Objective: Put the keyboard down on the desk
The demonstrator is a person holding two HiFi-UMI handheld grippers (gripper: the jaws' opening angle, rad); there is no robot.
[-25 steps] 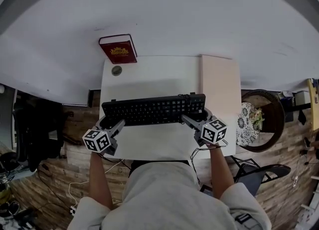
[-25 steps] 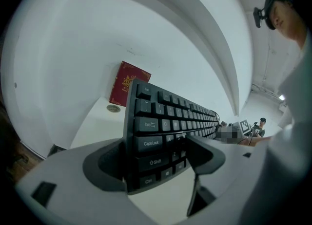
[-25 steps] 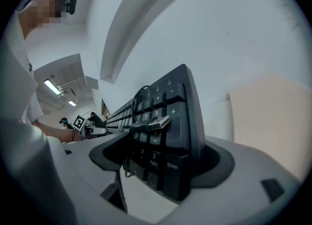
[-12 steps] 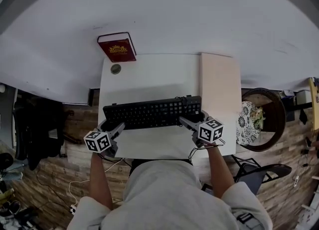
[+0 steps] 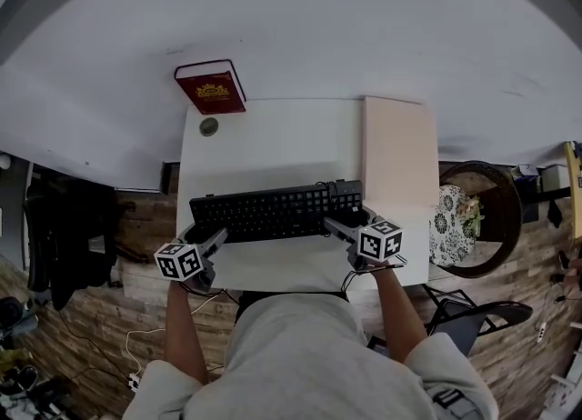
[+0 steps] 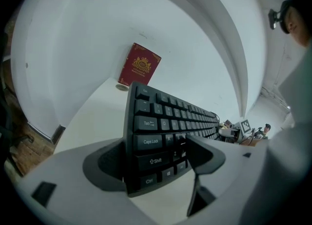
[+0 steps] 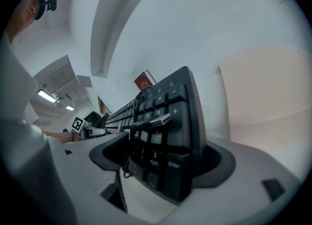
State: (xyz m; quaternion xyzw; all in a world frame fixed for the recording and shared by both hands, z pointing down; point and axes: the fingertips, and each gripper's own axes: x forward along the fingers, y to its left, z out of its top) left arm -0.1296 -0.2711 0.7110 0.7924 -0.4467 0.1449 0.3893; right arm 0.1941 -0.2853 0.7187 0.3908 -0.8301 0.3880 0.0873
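Note:
A black keyboard (image 5: 273,212) hangs level, low over the white desk (image 5: 273,141), held at both ends. My left gripper (image 5: 205,231) is shut on its left end, where the left gripper view shows the keyboard (image 6: 161,117) filling the gap of the left gripper (image 6: 156,163) by the Shift and Caps Lock keys. My right gripper (image 5: 349,221) is shut on the right end; the keyboard (image 7: 168,121) sits in the right gripper (image 7: 161,168) at the number pad. Its coiled cable and USB plug (image 7: 155,120) lie on the keys. Whether it touches the desk I cannot tell.
A red book (image 5: 211,88) leans on the wall at the desk's back left, with a small round object (image 5: 209,126) before it. A pale beige board (image 5: 397,159) covers the desk's right side. A round side table (image 5: 477,218) stands to the right on the wooden floor.
Both grippers and the keyboard have sunk lower and come slightly nearer the desk's front edge. The grip on both ends is unchanged.

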